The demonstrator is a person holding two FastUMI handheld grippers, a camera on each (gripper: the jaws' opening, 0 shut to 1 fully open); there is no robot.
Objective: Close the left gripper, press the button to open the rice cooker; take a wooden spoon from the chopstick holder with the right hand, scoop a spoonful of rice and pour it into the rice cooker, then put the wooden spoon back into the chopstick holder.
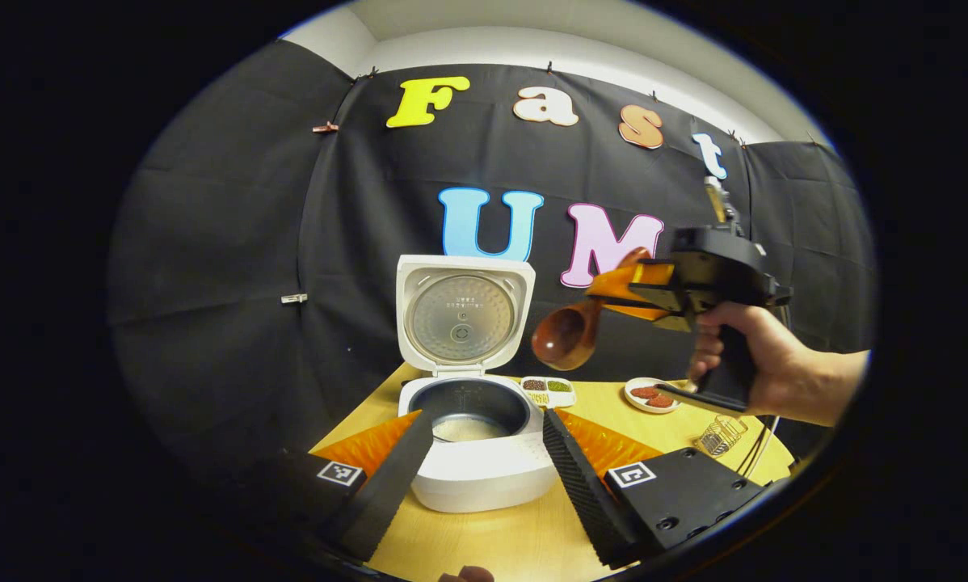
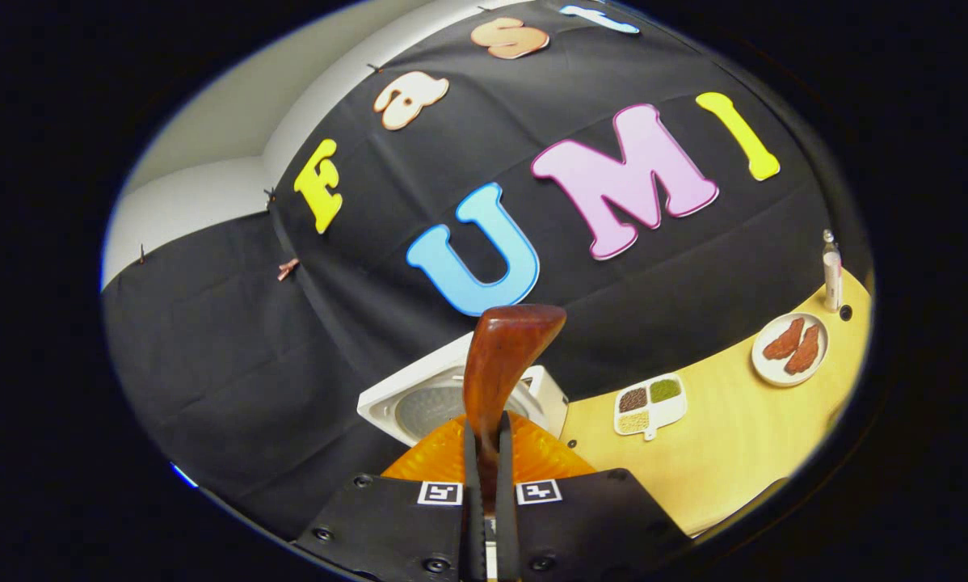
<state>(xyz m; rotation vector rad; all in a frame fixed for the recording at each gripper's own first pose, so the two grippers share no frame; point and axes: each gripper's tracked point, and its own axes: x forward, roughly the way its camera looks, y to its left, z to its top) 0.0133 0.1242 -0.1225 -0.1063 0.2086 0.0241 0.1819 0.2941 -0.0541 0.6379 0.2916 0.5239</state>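
In the left gripper view, the left gripper (image 1: 484,453) is spread wide, the open rice cooker (image 1: 472,420) sitting on the worktop (image 1: 524,533) between its fingers. Above and to its right, a hand (image 1: 775,364) holds the right gripper (image 1: 613,295). In the right gripper view, that gripper pinches the wooden spoon (image 2: 500,364), the cooker's lid just beyond.

A staged recording booth is standing in for a kitchen: black cloth (image 1: 233,267) is hanging as the walls around a wooden table (image 1: 524,541), which is holding an open rice cooker (image 1: 468,404), a divided grain dish (image 2: 650,402) and a plate of meat slices (image 2: 791,349).
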